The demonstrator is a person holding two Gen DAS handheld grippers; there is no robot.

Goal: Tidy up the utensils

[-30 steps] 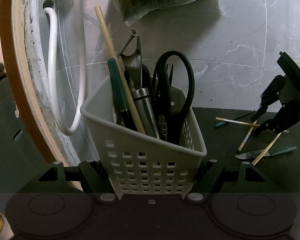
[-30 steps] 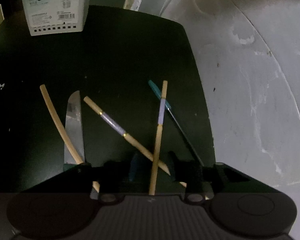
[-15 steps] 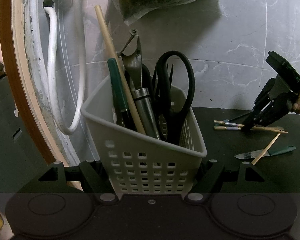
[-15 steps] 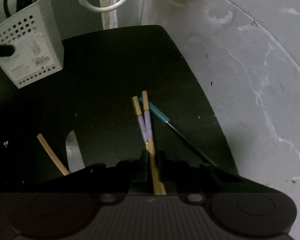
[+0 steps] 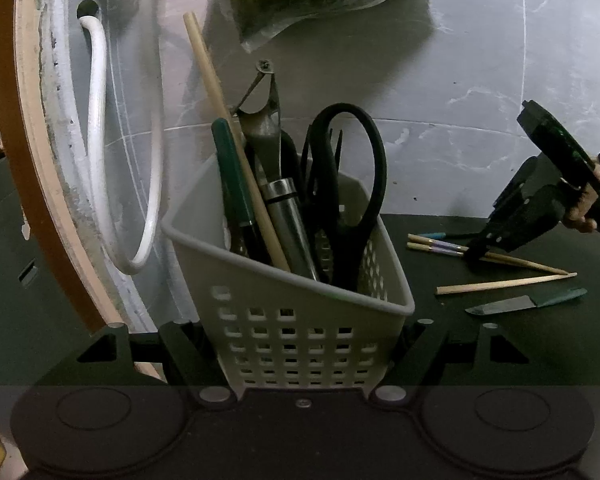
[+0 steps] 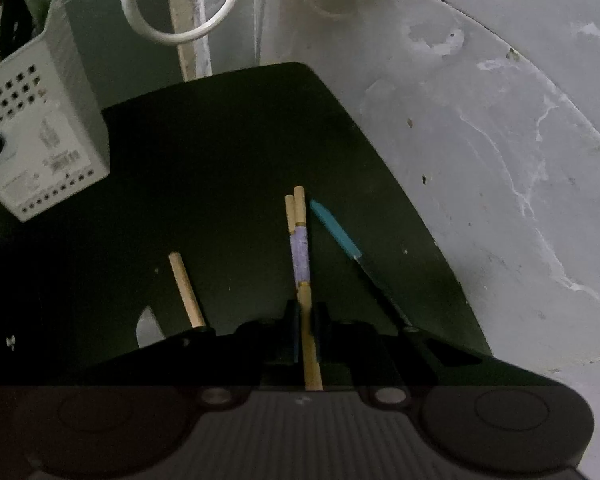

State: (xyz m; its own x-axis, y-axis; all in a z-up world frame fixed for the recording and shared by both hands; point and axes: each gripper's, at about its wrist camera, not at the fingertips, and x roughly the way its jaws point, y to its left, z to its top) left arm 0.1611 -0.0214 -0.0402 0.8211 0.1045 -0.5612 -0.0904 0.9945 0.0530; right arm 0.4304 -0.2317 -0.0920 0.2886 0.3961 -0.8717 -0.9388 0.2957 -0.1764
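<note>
Where fingers [image 6: 324, 320] pinch, two chopsticks [image 6: 300, 248] lie paired.

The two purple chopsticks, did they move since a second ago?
Yes. The purple chopsticks lay crossed on the black mat; now they lie side by side, pinched in the right tool, beside the blue-handled utensil.

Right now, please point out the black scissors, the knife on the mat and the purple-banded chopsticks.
black scissors [image 5: 374, 148]: left wrist view, on the outer handle loop.
knife [image 5: 504, 305]: left wrist view, on the middle of the blade.
purple-banded chopsticks [image 6: 301, 254]: right wrist view, on the purple band.
</note>
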